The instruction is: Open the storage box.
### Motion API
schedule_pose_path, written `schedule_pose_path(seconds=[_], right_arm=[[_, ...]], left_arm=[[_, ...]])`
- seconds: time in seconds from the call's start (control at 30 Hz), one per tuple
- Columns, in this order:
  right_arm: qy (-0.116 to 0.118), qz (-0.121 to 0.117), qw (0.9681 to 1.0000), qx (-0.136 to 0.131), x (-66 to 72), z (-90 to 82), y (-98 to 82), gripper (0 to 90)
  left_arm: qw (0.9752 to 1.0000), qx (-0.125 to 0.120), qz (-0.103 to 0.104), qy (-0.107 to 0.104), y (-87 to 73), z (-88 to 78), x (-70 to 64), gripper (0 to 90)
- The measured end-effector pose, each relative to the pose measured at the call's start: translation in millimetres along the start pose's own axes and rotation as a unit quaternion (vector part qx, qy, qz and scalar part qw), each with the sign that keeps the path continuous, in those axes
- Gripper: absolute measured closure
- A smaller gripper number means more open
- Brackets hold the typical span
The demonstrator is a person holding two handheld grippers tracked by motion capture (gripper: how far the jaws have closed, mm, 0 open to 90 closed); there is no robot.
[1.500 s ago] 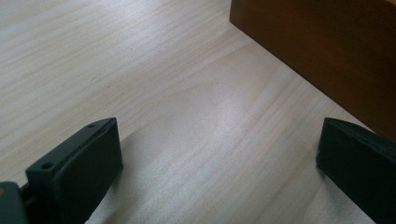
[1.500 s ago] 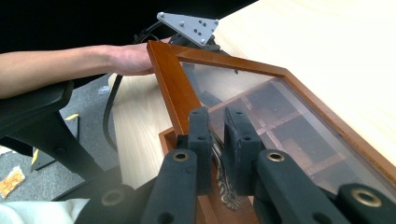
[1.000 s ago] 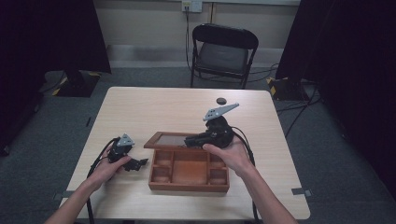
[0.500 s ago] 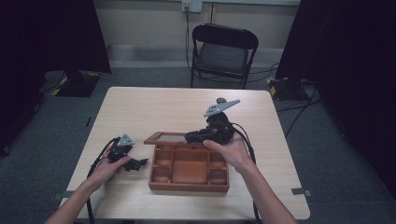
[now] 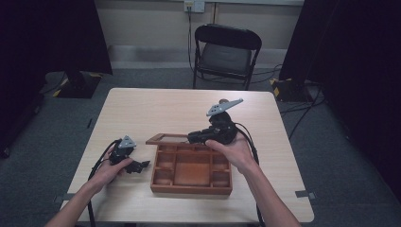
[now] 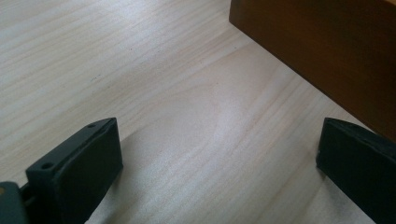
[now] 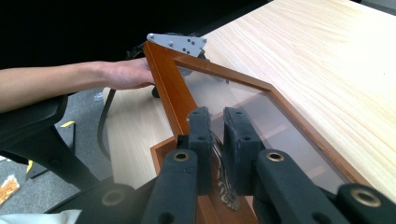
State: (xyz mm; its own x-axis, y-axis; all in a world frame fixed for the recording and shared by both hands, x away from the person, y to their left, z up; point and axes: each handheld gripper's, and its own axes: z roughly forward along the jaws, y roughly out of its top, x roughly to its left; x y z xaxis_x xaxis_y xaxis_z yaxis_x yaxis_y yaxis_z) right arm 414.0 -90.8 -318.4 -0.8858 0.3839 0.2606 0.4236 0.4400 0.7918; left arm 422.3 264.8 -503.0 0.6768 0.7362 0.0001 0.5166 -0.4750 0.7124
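Note:
A wooden box (image 5: 191,189) with several open compartments sits at the middle front of the table. Its glass-paned lid (image 5: 165,138) is lifted off the box and tilted. My right gripper (image 5: 191,138) is shut on the lid's wooden frame (image 7: 170,93), by a small metal clasp; the jaws (image 7: 217,135) stand almost together. Left of the box, my left gripper (image 5: 144,164) rests low on the table. Its jaws (image 6: 219,154) are open wide over bare wood, with the box's side wall (image 6: 327,51) just beyond the right jaw.
The light wooden table (image 5: 156,109) has free room behind the box and on both sides. A black folding chair (image 5: 227,52) stands beyond the far edge. Cables trail from both grippers off the front of the table.
My right gripper has risen and drawn back a little, and the lid has tilted up further with it. The left gripper has stayed in place.

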Motion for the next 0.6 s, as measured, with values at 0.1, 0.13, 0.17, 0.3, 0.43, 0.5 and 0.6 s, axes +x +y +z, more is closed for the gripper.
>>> schedule_pose_path(seconds=[0.1, 0.13, 0.17, 0.3, 0.43, 0.5, 0.6], right_arm=[[-0.003, -0.002, 1.0000, 0.000, 0.1, -0.2, 1.0, 82.2], [-0.003, -0.001, 1.0000, -0.001, -0.2, -0.3, 1.2, 82.2], [-0.003, 0.000, 1.0000, -0.003, -0.7, -0.4, 1.3, 82.2], [-0.004, -0.001, 1.0000, -0.004, -0.7, -0.8, 1.8, 82.3], [-0.006, -0.004, 1.0000, -0.004, -0.7, -1.0, 2.6, 82.3], [-0.006, -0.002, 1.0000, -0.004, -0.8, -1.0, 2.9, 82.3], [-0.007, -0.002, 1.0000, -0.004, -1.0, -1.4, 3.5, 82.3]], left_arm=[[1.0000, 0.000, 0.002, 0.000, 0.1, -0.1, 0.2, 0.0], [1.0000, 0.000, -0.001, 0.000, 0.0, 0.0, -0.1, 0.0], [1.0000, 0.000, 0.001, 0.000, 0.0, 0.0, 0.1, 0.0], [1.0000, 0.000, -0.001, 0.000, 0.0, 0.0, -0.1, 0.0], [1.0000, 0.000, 0.000, 0.000, 0.0, 0.0, 0.0, 0.0], [1.0000, 0.000, 0.000, 0.000, 0.0, 0.0, 0.0, 0.0], [1.0000, 0.000, -0.001, 0.000, 0.0, 0.0, -0.1, 0.0]])
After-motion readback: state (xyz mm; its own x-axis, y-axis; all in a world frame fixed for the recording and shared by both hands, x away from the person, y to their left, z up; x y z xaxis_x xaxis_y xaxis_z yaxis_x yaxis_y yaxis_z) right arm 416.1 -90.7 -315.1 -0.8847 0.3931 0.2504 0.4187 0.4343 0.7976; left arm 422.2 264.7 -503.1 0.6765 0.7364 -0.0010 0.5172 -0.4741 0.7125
